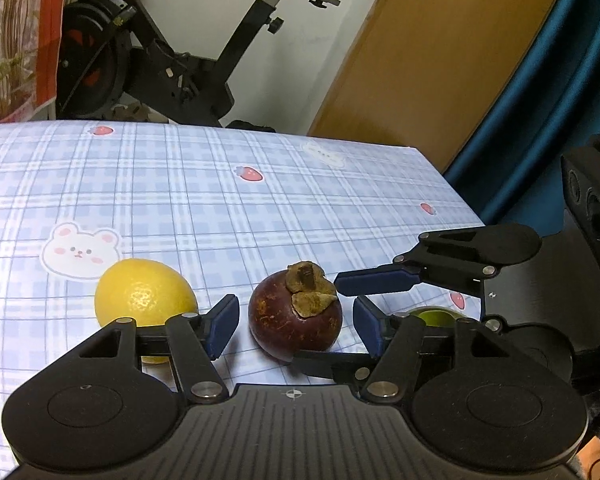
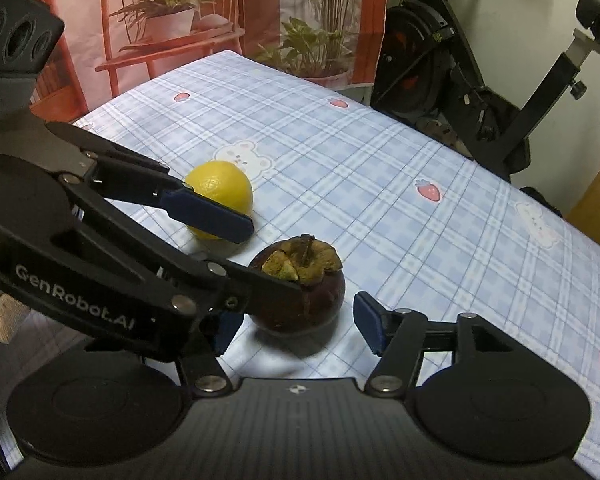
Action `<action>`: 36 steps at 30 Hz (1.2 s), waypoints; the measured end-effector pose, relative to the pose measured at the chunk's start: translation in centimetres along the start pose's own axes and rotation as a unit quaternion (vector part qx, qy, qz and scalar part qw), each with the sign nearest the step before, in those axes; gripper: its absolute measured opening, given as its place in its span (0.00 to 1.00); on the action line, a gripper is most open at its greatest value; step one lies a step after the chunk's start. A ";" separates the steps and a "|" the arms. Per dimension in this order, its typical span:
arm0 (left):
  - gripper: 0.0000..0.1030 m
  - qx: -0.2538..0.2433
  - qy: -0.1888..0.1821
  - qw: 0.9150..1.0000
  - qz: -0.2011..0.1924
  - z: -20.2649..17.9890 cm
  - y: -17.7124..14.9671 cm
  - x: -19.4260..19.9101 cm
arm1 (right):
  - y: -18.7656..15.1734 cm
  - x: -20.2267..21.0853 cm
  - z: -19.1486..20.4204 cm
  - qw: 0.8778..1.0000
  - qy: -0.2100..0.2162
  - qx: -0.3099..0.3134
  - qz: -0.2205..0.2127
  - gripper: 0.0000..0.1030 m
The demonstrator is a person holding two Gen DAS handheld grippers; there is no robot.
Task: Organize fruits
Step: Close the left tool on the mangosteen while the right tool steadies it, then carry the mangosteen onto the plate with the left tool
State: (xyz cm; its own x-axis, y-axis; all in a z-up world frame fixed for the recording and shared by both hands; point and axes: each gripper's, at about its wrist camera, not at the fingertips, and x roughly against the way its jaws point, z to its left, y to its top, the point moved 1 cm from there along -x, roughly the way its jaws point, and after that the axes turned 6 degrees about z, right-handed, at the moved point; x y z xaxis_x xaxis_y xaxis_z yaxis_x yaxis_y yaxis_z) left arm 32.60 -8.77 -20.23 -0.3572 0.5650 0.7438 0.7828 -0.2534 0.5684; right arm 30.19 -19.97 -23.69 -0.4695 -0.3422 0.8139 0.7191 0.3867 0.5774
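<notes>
Mangosteen (image 1: 295,317) between open hand-held gripper (image 1: 296,322) pads

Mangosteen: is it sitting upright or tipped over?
Upright. The mangosteen rests on the tablecloth with its dried brown calyx and stem facing up, free between the open left claw pads.

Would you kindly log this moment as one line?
left gripper: open, straddling mangosteen | right gripper: open, same fruit | lemon: on tablecloth

Bench (image 1: 220,208) covered in blue plaid cloth printed with strawberries and bears. Resting directly on it: yellow lemon (image 1: 144,298), dark purple mangosteen (image 1: 296,320) just beside, green fruit (image 1: 434,317) mostly hidden further right.
</notes>
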 end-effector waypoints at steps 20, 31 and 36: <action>0.56 0.042 -0.024 0.999 0.015 1.2 0.5 -2.1 | 0.5 -1.7 0.5 1.000 -0.002 0.019 0.013 0.61; 0.56 0.026 -0.016 1.000 0.004 -0.2 0.6 -0.4 | 0.2 -0.3 1.4 1.000 -0.007 0.020 -0.004 0.61; 0.55 0.016 -0.010 1.000 -0.013 -1.5 0.7 1.4 | 0.1 1.6 1.8 0.999 -0.009 0.021 -0.022 0.61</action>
State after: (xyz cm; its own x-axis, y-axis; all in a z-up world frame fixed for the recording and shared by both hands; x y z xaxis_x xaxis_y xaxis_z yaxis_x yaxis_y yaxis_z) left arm 31.88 -9.36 -18.22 -0.3683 0.5860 0.7218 0.7896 -0.2126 0.5756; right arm 28.62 -18.96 -22.19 -0.5095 -0.3446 0.7885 0.6753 0.4077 0.6146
